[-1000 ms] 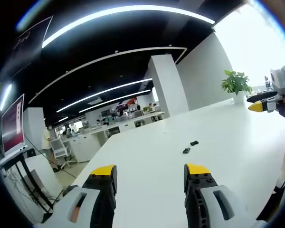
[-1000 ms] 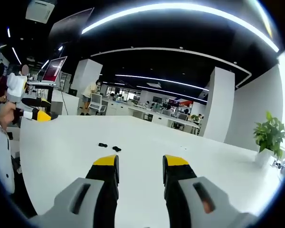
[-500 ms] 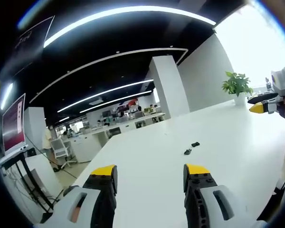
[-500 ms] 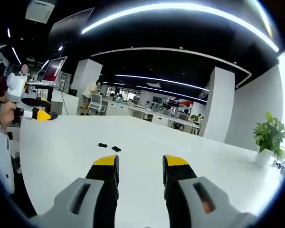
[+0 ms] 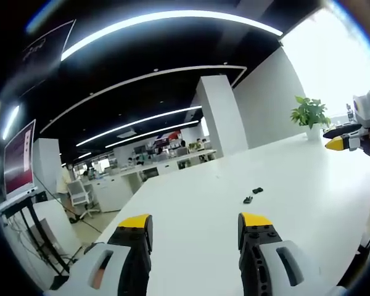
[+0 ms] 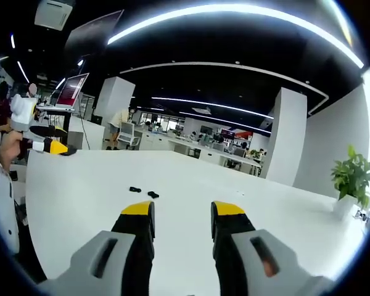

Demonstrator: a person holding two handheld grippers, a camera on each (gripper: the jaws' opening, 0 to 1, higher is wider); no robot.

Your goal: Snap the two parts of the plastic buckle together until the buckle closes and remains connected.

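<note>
Left gripper view, left gripper (image 5: 195,223) jaws wide apart, empty, two buckle parts (image 5: 253,195) ahead on white table (image 5: 191,203), separate; right gripper (image 6: 182,212) likewise spread, empty.

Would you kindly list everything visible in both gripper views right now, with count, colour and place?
Buckle parts: two, black, apart on the table, ahead of both grippers.
Table: one, white, wide.
Potted plant: one, green in white pot, far table edge.
Monitor: one, pinkish screen, on a stand beside the table.
Pillars: white, background office.
Left gripper: black with yellow tips, open.
Right gripper: same colours, open.
</note>
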